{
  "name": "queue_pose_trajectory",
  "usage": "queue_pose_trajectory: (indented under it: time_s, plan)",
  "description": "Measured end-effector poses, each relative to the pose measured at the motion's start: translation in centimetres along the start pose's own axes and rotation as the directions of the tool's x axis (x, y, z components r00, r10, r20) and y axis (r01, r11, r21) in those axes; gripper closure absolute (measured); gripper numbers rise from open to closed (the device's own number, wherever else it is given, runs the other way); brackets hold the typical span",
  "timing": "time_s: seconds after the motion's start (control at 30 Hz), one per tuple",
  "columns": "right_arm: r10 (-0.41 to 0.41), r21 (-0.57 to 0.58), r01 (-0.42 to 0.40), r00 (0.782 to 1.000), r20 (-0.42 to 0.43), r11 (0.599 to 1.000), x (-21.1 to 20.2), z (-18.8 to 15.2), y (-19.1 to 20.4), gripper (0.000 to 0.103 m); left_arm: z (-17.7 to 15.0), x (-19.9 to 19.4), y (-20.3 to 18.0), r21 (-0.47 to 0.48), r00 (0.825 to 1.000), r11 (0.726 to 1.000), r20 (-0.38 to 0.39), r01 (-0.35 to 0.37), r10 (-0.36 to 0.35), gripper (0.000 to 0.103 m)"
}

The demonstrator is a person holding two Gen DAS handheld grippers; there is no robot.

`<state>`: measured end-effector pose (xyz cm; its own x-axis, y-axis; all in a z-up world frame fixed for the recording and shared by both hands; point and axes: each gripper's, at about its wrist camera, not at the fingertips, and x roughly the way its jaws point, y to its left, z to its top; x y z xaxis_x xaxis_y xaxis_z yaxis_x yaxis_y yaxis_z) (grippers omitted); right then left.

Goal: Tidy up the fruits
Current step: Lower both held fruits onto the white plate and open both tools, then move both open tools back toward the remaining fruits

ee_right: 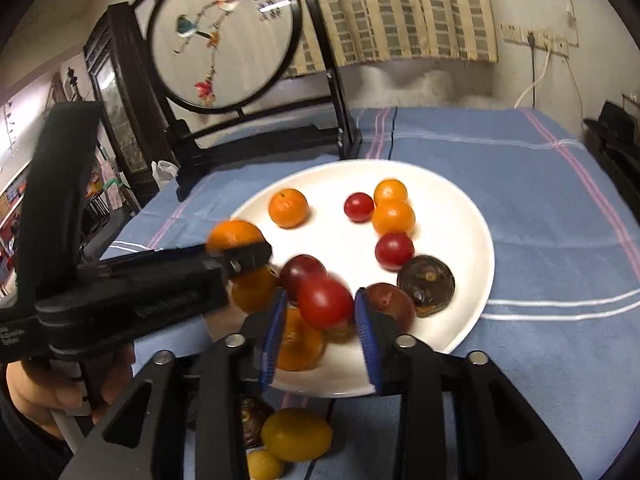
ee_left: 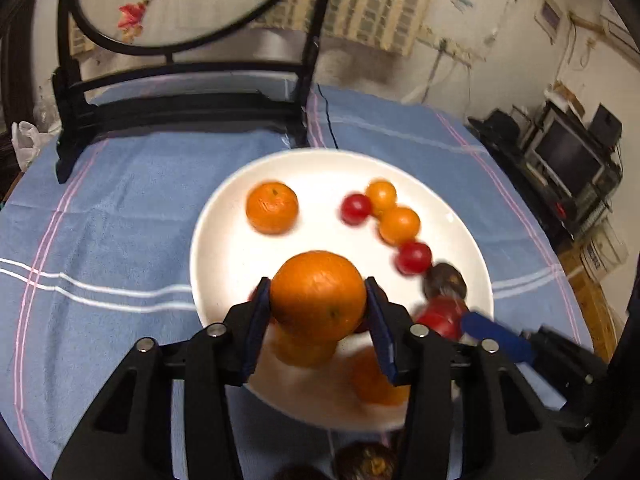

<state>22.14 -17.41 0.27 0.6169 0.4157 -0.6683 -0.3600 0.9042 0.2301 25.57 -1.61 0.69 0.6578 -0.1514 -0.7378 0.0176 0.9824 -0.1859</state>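
A black-framed round embroidered screen (ee_right: 220,36) stands at the far left of the table, which is covered with a blue cloth with pink and white stripes (ee_left: 120,220). On the cloth sits a round white plate (ee_left: 224,248) that carries most of the fruit.

The left claw (ee_left: 318,300) hangs over the near part of the plate with a large round orange (ee_left: 318,294) between its blue pads (ee_left: 256,320). The pads sit right at the orange's sides, but whether they press on it cannot be told. In the right wrist view this claw reaches in from the left, with a hand (ee_right: 44,392) on its grip.

Farther back on the left of the plate lies a small mandarin (ee_left: 272,208). To its right a curved row runs toward the rim: a red cherry tomato (ee_left: 355,209), two orange cherry tomatoes (ee_left: 382,196), another red one (ee_left: 414,258), then a dark brown round fruit (ee_left: 445,280).

The right claw (ee_right: 320,320) is over the near right of the plate, its blue pads (ee_right: 366,340) spread apart with a red tomato (ee_right: 325,303) between them; gaps show on both sides, so it is open around the tomato. A purple-red plum (ee_right: 302,274) lies just behind.

Off the plate, on the cloth near the front edge, lie a yellow oval fruit (ee_right: 296,434) and another dark brown one (ee_right: 252,420).
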Motion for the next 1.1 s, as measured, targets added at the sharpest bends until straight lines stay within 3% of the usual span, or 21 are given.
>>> queue_pose_trajectory:
  time_s: [0.07, 0.1, 0.23, 0.4, 0.7, 0.87, 1.1]
  plan:
    - [0.027, -0.012, -0.026, 1.000, 0.015, 1.000, -0.3, -0.2, 0.0, 0.050, 0.1, -0.1, 0.2, -0.004, 0.999, 0.999, 0.032, -0.041, 0.041, 0.027]
    - [0.020, 0.002, -0.020, 1.000, 0.022, 1.000, -0.6, -0.3, -0.2, 0.040, -0.1, -0.4, 0.3, -0.001, 0.997, 0.999, 0.064, -0.048, 0.048, 0.022]
    - [0.027, 0.025, -0.029, 0.999, 0.045, 0.999, -1.6, -0.4, -0.7, 0.036, -0.5, -1.1, 0.0, 0.055, 0.993, 0.994, 0.077, -0.089, 0.085, 0.017]
    - [0.035, 0.033, -0.038, 0.996, 0.080, 0.999, -3.6, -0.5, -1.0, 0.034, -0.5, -2.4, 0.0, 0.046, 0.991, 0.996, 0.107, -0.081, 0.076, 0.008]
    - [0.027, 0.097, -0.036, 0.996, 0.088, 0.995, -5.5, -1.6, -3.0, 0.032, -3.5, -4.0, 0.8, 0.049, 0.997, 0.997, 0.055, -0.059, 0.056, 0.007]
    - [-0.003, 0.032, 0.000, 0.996, 0.084, 0.999, -6.5, -3.2, -2.3, 0.032, -5.5, -5.6, 1.7, 0.032, 0.995, 0.998, 0.081, -0.063, 0.060, 0.007]
    - [0.004, -0.044, -0.004, 1.000, -0.008, 0.999, -5.6, -5.4, -0.6, 0.031, -8.1, -5.5, 2.8, 0.032, 0.998, 0.998, 0.009, -0.055, 0.055, 0.007]
